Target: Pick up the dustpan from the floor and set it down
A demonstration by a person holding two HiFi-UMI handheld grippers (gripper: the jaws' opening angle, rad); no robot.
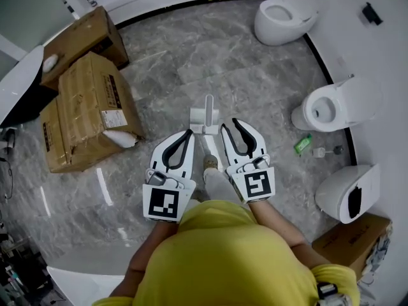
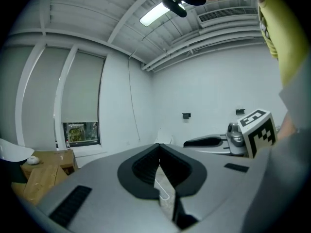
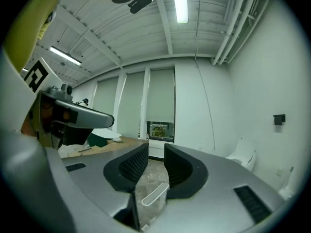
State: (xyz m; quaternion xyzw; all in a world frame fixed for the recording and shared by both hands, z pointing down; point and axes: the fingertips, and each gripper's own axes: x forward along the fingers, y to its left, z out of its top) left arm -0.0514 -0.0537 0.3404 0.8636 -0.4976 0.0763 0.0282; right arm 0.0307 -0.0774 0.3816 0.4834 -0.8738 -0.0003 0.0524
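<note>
A white dustpan point(image 1: 198, 117) stands on the grey marble floor with its handle point(image 1: 209, 109) upright, just ahead of both grippers. My left gripper point(image 1: 189, 133) is a little left of it and nearer me, jaws closed tip to tip with nothing between them. My right gripper point(image 1: 229, 125) is just right of the dustpan, jaws parted and holding nothing. In the left gripper view the dustpan handle point(image 2: 164, 191) shows low behind the closed tips of the left gripper point(image 2: 158, 147). In the right gripper view the handle point(image 3: 153, 194) lies on the floor beyond the gap of the right gripper point(image 3: 156, 152), untouched.
Cardboard boxes point(image 1: 89, 107) are stacked at the left. White toilets stand at the top right point(image 1: 284, 14) and along the right wall point(image 1: 331, 107), with another box point(image 1: 354, 238) at the lower right. A green item point(image 1: 303, 145) lies near the right toilet. My shoe point(image 1: 210, 162) is between the grippers.
</note>
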